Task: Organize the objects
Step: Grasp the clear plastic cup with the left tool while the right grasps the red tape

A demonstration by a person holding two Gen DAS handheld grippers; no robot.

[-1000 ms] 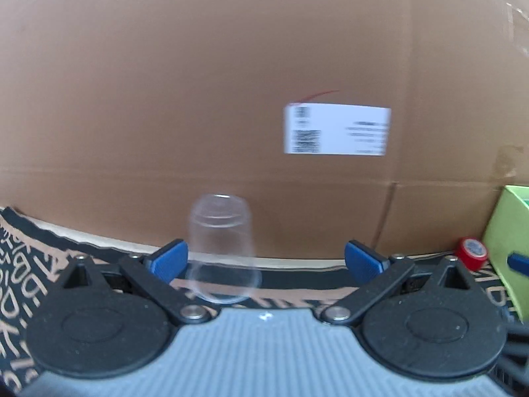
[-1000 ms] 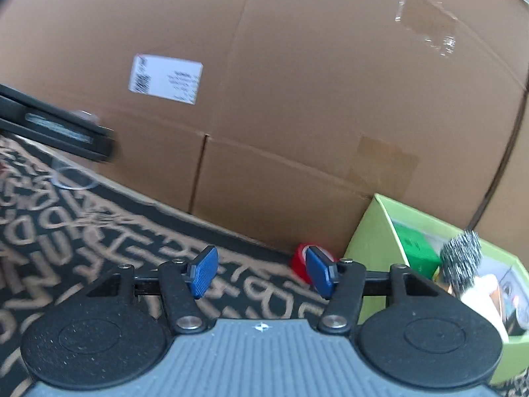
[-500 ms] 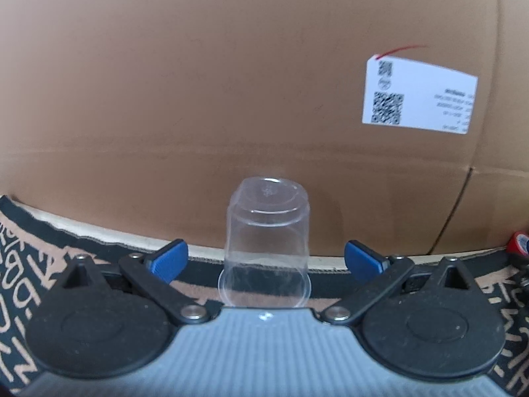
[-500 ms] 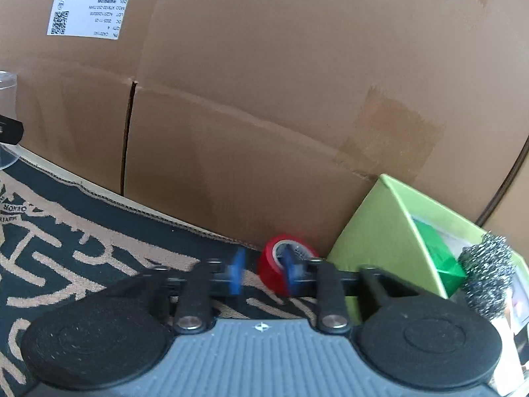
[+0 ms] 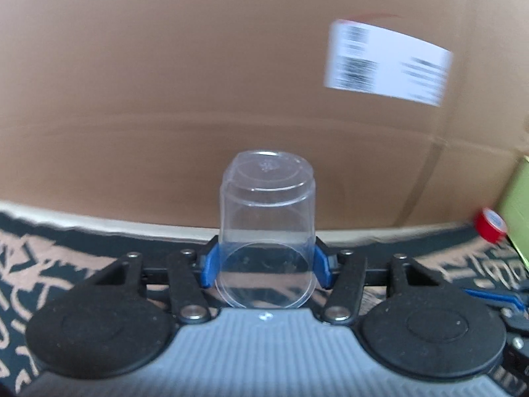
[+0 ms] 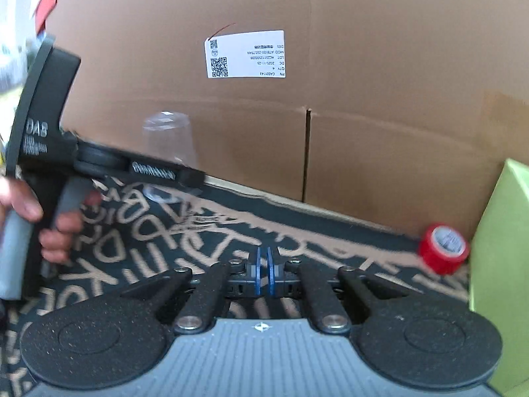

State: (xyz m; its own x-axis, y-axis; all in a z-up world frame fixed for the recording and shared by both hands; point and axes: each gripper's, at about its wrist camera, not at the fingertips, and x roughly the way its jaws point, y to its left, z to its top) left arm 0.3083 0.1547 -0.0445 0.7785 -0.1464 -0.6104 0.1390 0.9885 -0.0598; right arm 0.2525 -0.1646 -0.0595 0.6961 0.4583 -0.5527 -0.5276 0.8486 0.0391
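From the left wrist view, the left gripper (image 5: pixel 266 266) sits low in the centre of the frame with its blue finger pads (image 5: pixel 209 266) pressed against either side of a clear plastic cup (image 5: pixel 266 231) that stands upside down, wide rim downward, so the claw is clamped on it. Behind it a big brown cardboard box wall (image 5: pixel 165 82) fills the upper frame, carrying a white printed label (image 5: pixel 388 63) at upper right, blurred. A black cloth with tan lettering (image 5: pixel 49 258) covers the surface below. At the right edge sits a red roll of tape (image 5: pixel 491 225), just beside a lime-green box (image 5: pixel 517 211). From the right wrist view, the right gripper (image 6: pixel 263 276) is at lower centre, its two blue pads drawn together with only a sliver between them and nothing held. At left, a person's hand (image 6: pixel 39 218) holds the other tool's handle, and the cup (image 6: pixel 168 142) shows faintly at its tip in the middle left. The tape roll (image 6: pixel 443 248) lies at the right, near the green box (image 6: pixel 499 264) and touching the cardboard wall (image 6: pixel 380 149).
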